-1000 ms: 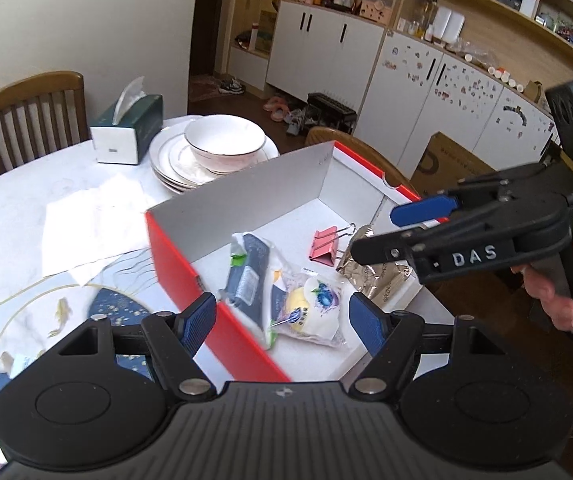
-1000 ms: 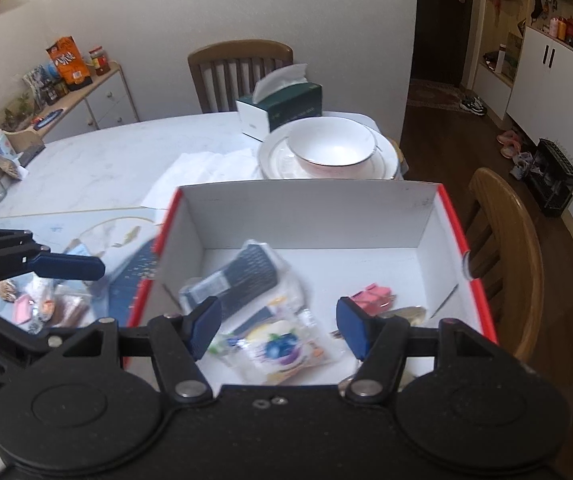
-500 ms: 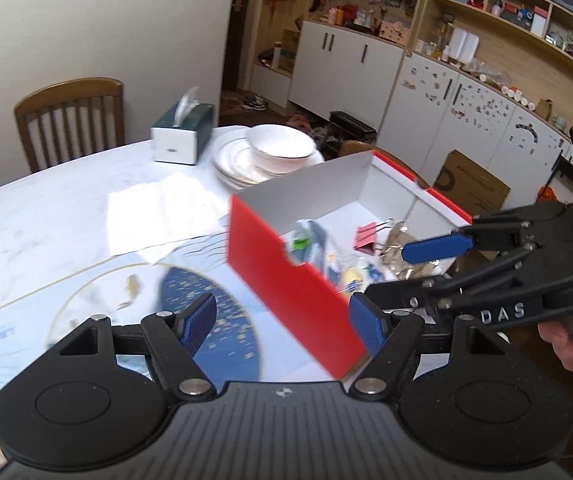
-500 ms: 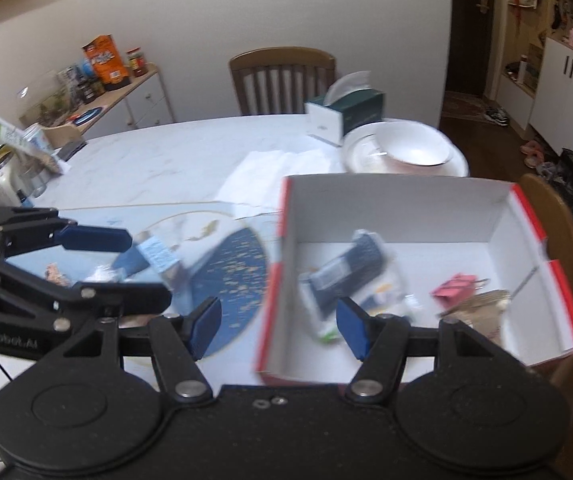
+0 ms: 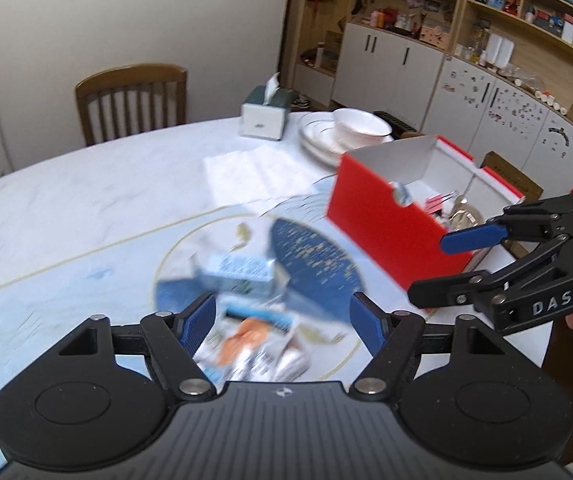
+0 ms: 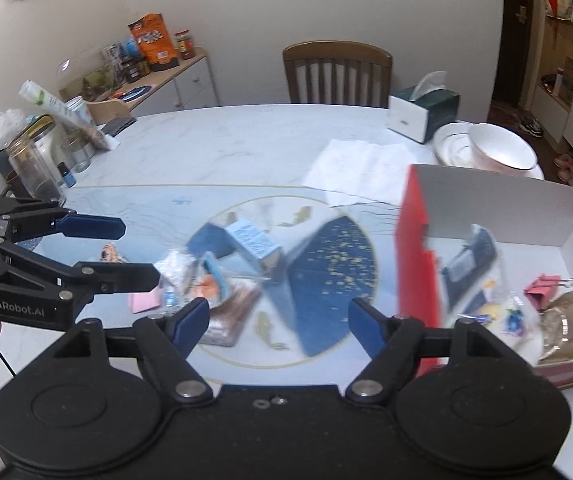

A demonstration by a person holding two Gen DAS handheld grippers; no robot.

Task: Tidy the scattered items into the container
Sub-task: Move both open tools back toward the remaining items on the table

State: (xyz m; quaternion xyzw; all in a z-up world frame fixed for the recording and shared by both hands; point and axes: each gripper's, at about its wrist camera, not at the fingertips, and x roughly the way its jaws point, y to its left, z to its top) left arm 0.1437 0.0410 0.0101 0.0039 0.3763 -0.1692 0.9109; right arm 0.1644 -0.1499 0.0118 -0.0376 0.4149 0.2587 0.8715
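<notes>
I have both grippers off the container and over the loose pile — the step in hand is the reach for the next item, nothing yet gripped. The left gripper (image 5: 282, 318) has its fingers wide apart and empty, hanging above the scattered items (image 5: 246, 336) that lie on the blue round of the counter (image 5: 86, 200). The right gripper (image 6: 278, 320) is likewise spread and empty, pointed at the same pile from the other side, with the red box (image 6: 418, 264) just to its right.

The box already holds a dark packet (image 6: 466, 260), a pink binder clip (image 6: 542, 288) and a gold foil pouch (image 6: 566, 328). On the counter remain a blue carton (image 6: 252, 242), a pink slip (image 6: 144, 302) and several wrapped packets; motion blur is heavy here, so I cannot count or name them with confidence.

In my judgement the next move calls for one gripper to descend on a single item at the pile's edge — the carton looks the firmest target — and close squarely across it, keeping the other gripper clear of the path to the box.
</notes>
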